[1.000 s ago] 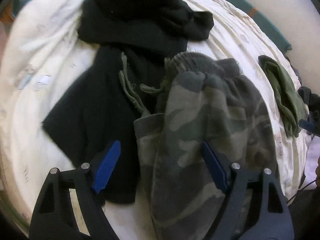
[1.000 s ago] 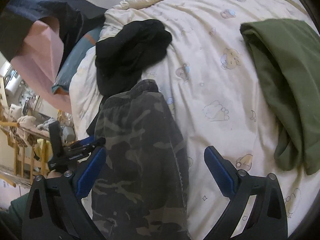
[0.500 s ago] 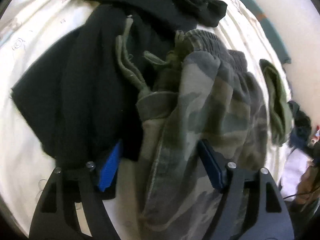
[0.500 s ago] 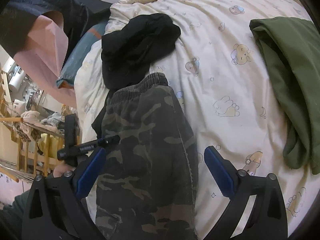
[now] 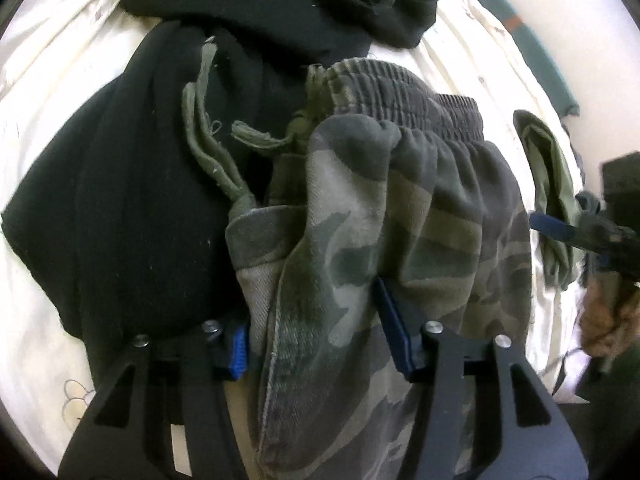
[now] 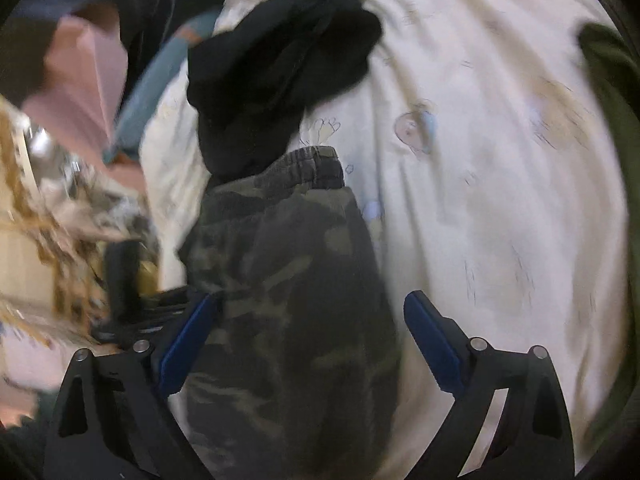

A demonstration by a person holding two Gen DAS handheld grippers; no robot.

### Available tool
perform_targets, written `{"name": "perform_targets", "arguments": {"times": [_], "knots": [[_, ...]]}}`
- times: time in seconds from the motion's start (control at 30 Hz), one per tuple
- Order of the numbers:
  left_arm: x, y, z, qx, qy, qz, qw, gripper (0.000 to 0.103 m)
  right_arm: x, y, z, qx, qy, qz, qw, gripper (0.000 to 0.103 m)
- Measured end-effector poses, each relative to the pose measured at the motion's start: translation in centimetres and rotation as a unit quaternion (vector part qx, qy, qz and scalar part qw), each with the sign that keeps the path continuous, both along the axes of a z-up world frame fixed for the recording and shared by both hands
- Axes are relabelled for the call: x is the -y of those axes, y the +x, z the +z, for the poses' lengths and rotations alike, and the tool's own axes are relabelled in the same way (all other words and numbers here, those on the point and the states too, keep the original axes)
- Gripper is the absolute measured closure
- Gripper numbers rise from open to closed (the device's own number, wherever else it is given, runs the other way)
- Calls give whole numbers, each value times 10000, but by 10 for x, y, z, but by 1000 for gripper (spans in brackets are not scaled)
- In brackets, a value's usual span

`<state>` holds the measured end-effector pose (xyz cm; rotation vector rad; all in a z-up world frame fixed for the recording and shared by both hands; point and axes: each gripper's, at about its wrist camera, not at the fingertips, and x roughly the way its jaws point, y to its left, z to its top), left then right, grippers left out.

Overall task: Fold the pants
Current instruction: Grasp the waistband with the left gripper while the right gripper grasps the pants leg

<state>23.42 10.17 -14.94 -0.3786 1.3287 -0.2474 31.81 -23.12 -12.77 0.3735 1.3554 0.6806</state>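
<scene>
Beside the black garment (image 5: 132,200) on the bed (image 6: 480,200), the left gripper (image 5: 316,344) is closing around the camouflage pants' (image 5: 380,220) side edge, not yet visibly clamped; the right gripper (image 6: 308,344) is hanging released over them, readying a fold.

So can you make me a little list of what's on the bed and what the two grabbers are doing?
surface: cream cartoon-print bedsheet
pants: camouflage sweatpants, elastic waistband away from the cameras
beside pants: black garment
far side: olive green garment
left gripper: jaws have just been closing around a fold of the sweatpants
right gripper: open, straddling the sweatpants
</scene>
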Motion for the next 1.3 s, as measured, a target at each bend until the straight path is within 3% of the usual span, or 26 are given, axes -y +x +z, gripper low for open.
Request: {"name": "perform_targets", "arguments": {"times": [0.23,0.37,0.47,0.53,0.6,0.7,0.83,0.97,1.03,1.13,1.23,1.3], "knots": [[-17,4,-3,-92,-353,297,9989,51,-32,27,-67,-834,181,393,9956,7],[-18,12,-4,-132,-469,400,9980,51,-50,19,-57,-536,457,976,9927,7],[-15,16,-5,-91,-440,308,9985,54,-54,20,-61,-455,313,966,9938,13],[-13,16,-5,-54,-361,253,9990,69,-54,21,-71,-531,80,884,9946,31],[-10,14,2,45,-364,190,9991,84,-56,15,-65,-321,-23,1017,9943,37],[0,9,19,287,-206,-29,9994,89,-53,11,-42,-169,15,1146,9933,38],[3,-3,46,562,-246,-63,9981,91,-46,13,-43,-273,-1,965,9950,36],[20,-25,83,1117,-143,-554,9921,92,-39,17,-47,-329,121,904,9953,36],[27,-37,96,1260,-61,-792,9889,92,-40,17,-40,-122,167,1035,9944,29],[33,-51,105,1479,146,-1119,9825,93,-29,20,-38,76,411,1064,9934,14],[30,-59,107,1568,347,-1336,9779,93,-30,22,-48,-41,817,1118,9904,10],[16,-49,94,1272,397,-1103,9849,93,-38,23,-58,-162,925,1220,9881,8]]}}
